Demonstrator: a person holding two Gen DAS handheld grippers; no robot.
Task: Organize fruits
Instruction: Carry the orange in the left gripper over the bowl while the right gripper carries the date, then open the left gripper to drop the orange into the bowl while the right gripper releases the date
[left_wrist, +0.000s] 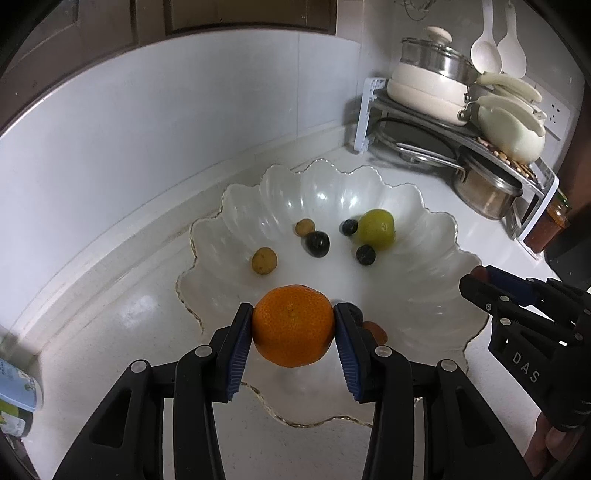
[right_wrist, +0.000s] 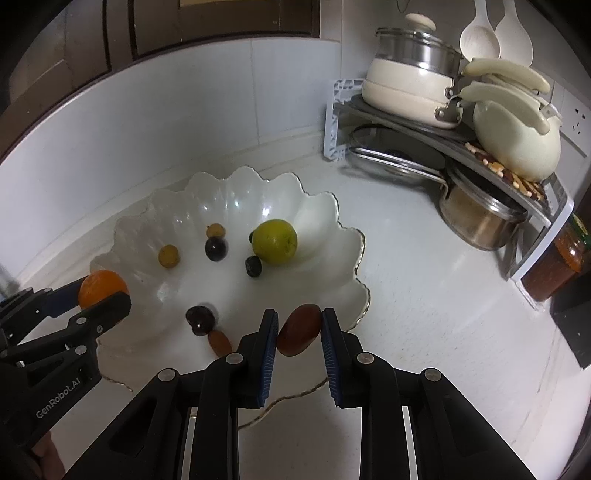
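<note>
Dimpled round orange (left_wrist: 293, 325) (scalloped glossy bowl (left_wrist: 424, 229))

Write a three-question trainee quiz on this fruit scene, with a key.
1. True or false: the left gripper is shut on the orange.
2. What does the right gripper hold? A) a green fruit B) a reddish-brown fruit C) nothing
3. Fill in: the green fruit lies in the white scalloped ____.

Key: 1 true; 2 B, the reddish-brown fruit; 3 bowl.
</note>
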